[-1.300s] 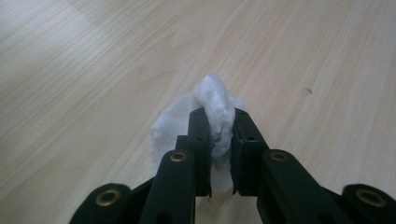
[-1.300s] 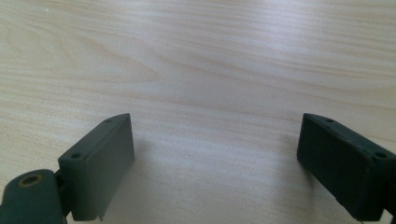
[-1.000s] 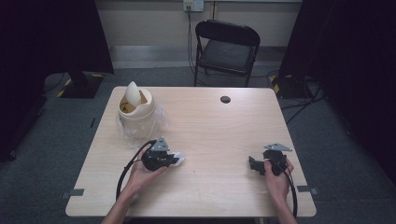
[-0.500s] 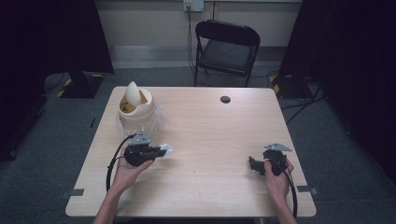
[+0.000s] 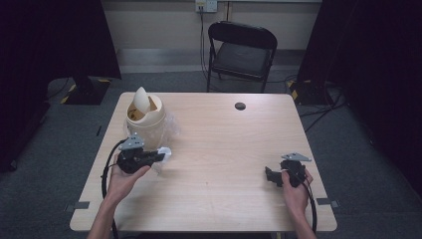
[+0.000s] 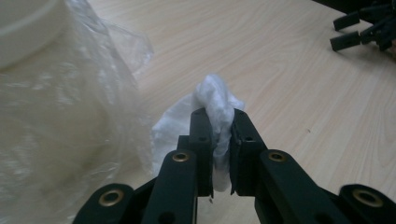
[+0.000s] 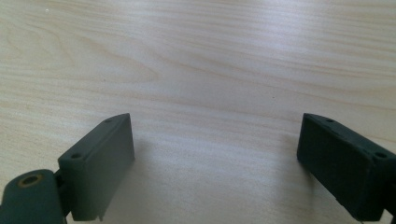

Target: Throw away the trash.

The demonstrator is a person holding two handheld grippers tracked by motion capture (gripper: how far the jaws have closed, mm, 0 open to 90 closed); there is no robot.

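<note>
My left gripper (image 5: 160, 156) (image 6: 218, 116) is shut on a crumpled white tissue (image 6: 214, 100) (image 5: 165, 152), held just above the table beside a cream swing-lid bin (image 5: 145, 118). The bin's clear plastic liner (image 6: 70, 116) hangs down its side, close on the left in the left gripper view. My right gripper (image 5: 269, 176) (image 7: 215, 158) rests near the table's right front with its jaws wide open and only bare wood between them. It also appears far off in the left gripper view, right gripper (image 6: 362, 30).
The light wooden table (image 5: 219, 149) carries a small black round object (image 5: 240, 106) near its far edge. A black folding chair (image 5: 242, 52) stands behind the table. Dark curtains flank the room on both sides.
My left gripper has carried the tissue leftward and up, from the table's middle front toward the bin. The right gripper has stayed put.
</note>
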